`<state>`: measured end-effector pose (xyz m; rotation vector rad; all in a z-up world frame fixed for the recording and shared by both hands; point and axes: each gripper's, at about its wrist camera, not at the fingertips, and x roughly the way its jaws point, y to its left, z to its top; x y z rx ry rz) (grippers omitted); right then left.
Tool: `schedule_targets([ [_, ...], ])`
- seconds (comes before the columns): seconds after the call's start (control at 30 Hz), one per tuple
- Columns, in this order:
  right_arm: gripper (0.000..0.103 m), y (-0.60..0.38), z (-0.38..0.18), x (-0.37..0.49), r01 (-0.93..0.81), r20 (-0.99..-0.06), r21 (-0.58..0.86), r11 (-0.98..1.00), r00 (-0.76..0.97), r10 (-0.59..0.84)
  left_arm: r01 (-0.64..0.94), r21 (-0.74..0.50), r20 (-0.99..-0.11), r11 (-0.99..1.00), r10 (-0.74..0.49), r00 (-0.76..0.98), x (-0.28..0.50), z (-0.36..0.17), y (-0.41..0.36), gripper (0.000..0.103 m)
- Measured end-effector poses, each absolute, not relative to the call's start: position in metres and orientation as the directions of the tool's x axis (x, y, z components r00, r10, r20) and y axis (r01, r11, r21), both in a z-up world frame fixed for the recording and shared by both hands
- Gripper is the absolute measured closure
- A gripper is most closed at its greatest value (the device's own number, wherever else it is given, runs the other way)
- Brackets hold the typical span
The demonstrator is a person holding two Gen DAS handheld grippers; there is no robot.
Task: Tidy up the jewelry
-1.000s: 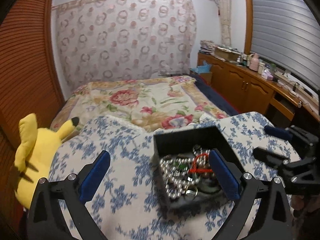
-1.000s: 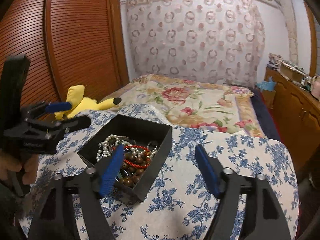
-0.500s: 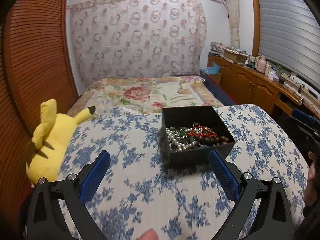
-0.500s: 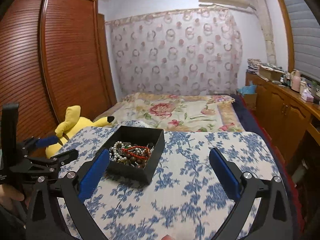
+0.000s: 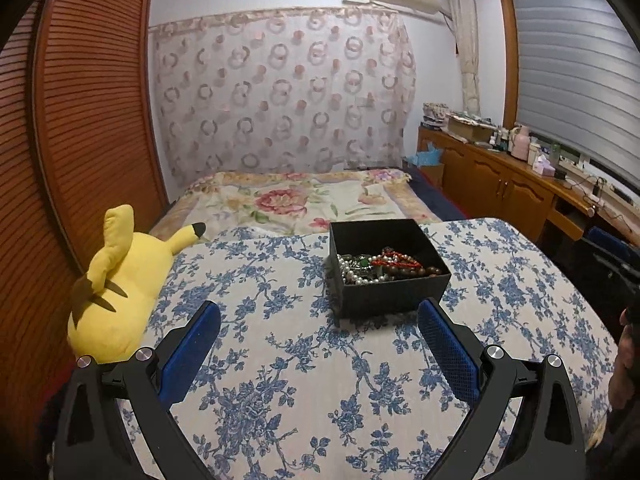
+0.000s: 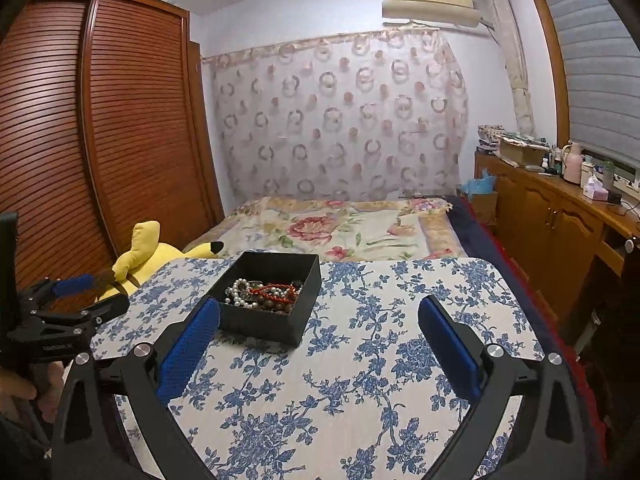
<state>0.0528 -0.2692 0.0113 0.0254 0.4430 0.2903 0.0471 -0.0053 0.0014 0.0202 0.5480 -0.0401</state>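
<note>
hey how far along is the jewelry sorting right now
Done: the jewelry lies piled together in the black box on the floral cloth. In hand: nothing; the left tongs and right tongs are both open and empty, short of the box. Left: cannot tell; no pieces show outside the box.

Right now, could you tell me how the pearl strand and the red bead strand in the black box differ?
The pearl strand is whitish with round beads; the red bead strand is coral red with finer beads. The pearls sit toward the box's left side, the red strand more centrally. Both lie tangled together inside the black box.
</note>
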Motion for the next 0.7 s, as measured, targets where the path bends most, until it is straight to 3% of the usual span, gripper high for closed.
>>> schedule_targets([
  [0.7,0.003,-0.2687,0.0069,0.0523,-0.264,-0.423,0.09,0.96,0.863,0.277,0.046,-0.001,-0.507,0.999,-0.04,0.861,0.0415,0.0028,-0.0072,0.008],
])
